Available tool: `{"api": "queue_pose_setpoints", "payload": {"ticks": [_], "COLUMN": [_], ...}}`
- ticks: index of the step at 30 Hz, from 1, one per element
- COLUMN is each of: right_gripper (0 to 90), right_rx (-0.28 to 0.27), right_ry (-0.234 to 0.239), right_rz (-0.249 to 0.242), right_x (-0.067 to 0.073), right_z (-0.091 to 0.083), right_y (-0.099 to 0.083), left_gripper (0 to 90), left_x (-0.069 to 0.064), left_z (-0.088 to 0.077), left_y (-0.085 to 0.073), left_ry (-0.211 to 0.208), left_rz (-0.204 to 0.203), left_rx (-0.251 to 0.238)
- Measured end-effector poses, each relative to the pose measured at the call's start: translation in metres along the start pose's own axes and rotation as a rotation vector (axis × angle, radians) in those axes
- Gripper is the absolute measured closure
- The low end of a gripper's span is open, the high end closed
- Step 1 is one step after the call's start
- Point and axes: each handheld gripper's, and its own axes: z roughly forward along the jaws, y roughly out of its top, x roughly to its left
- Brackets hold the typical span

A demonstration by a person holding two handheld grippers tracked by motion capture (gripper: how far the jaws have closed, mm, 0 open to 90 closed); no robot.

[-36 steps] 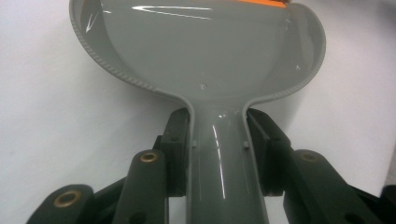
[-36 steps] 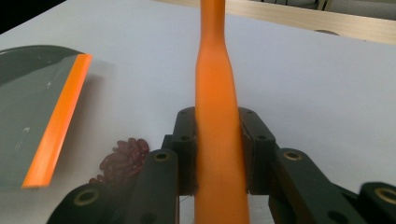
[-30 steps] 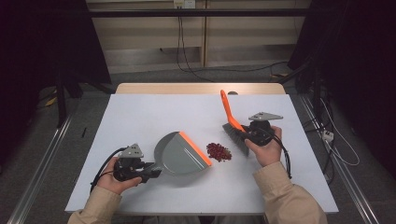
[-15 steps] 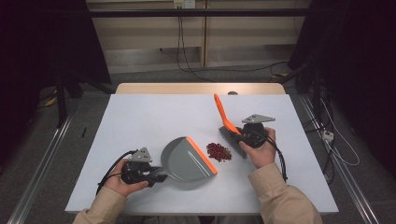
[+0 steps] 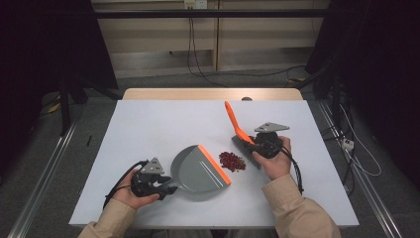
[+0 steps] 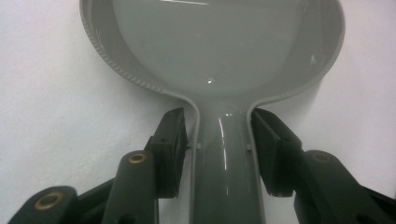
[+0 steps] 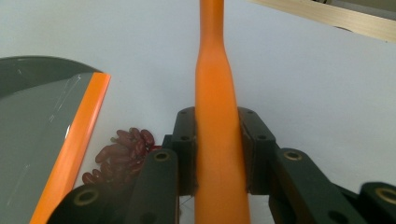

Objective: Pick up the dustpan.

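Observation:
A grey dustpan (image 5: 198, 171) with an orange lip lies flat on the white table, lip facing a small heap of red beans (image 5: 232, 161). My left gripper (image 5: 166, 184) straddles the dustpan's handle (image 6: 219, 177). Its jaws have just been opening, and a thin gap shows between each pad (image 6: 170, 149) and the handle. My right gripper (image 5: 257, 144) is shut on the orange handle of a brush (image 5: 235, 124), whose dark bristles rest on the table just right of the beans. In the right gripper view the beans (image 7: 121, 151) lie left of the jaws, beside the dustpan's lip (image 7: 74, 140).
The white table top (image 5: 163, 124) has bare room at the back and left. A wooden edge (image 5: 213, 94) runs along its far side. Cables and metal rails lie on the floor around the table.
The brush has shifted a little to the left, closer to the beans, and its handle leans more to the left. The dustpan and left hand have slid slightly to the right.

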Motion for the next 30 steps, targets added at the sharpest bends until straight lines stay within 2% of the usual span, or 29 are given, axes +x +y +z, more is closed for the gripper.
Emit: {"api": "queue_pose_setpoints", "payload": {"ticks": [1,2,5,10,11,15,19,21,23,24,30], "right_gripper": [71.6,71.6,71.6,71.6,71.6,71.7,71.7,71.7,71.7,71.7,71.6], "right_rx": [-0.001,-0.001,-0.001,0.001,0.001,0.005,0.010,0.011,0.013,0.014,0.019], "right_ry": [-0.001,-0.003,-0.003,-0.020,-0.025,-0.036,-0.033,-0.041,-0.036,-0.033,-0.029], "right_rz": [-0.003,-0.005,-0.011,-0.013,-0.023,-0.054,-0.080,-0.096,-0.099,-0.096,-0.102], "right_x": [0.001,0.001,0.003,0.006,0.008,0.014,0.021,0.024,0.026,0.027,0.033], "right_z": [0.000,0.000,0.000,0.000,0.000,0.001,0.003,0.003,0.003,0.003,0.004], "right_y": [0.000,0.000,-0.001,-0.001,-0.001,0.000,-0.001,-0.001,-0.001,-0.001,-0.001], "left_gripper": [59.2,61.2,62.7,63.2,63.2,63.2,63.1,63.1,63.1,63.0,62.9], "left_x": [-0.001,-0.001,-0.001,0.001,-0.001,-0.003,-0.006,-0.007,-0.007,-0.006,-0.007], "left_z": [0.001,0.001,0.002,0.001,0.002,0.004,0.007,0.008,0.008,0.008,0.011], "left_y": [0.000,0.000,0.001,0.002,0.003,0.006,0.009,0.010,0.010,0.010,0.013], "left_ry": [0.019,0.006,0.009,-0.012,-0.001,-0.058,-0.060,-0.065,-0.066,-0.070,-0.079], "left_rz": [0.005,0.008,0.031,0.025,0.019,0.044,0.048,0.037,0.034,0.050,0.032], "left_rx": [0.000,0.004,0.007,0.000,0.006,0.015,0.016,0.011,0.013,0.020,0.013]}}
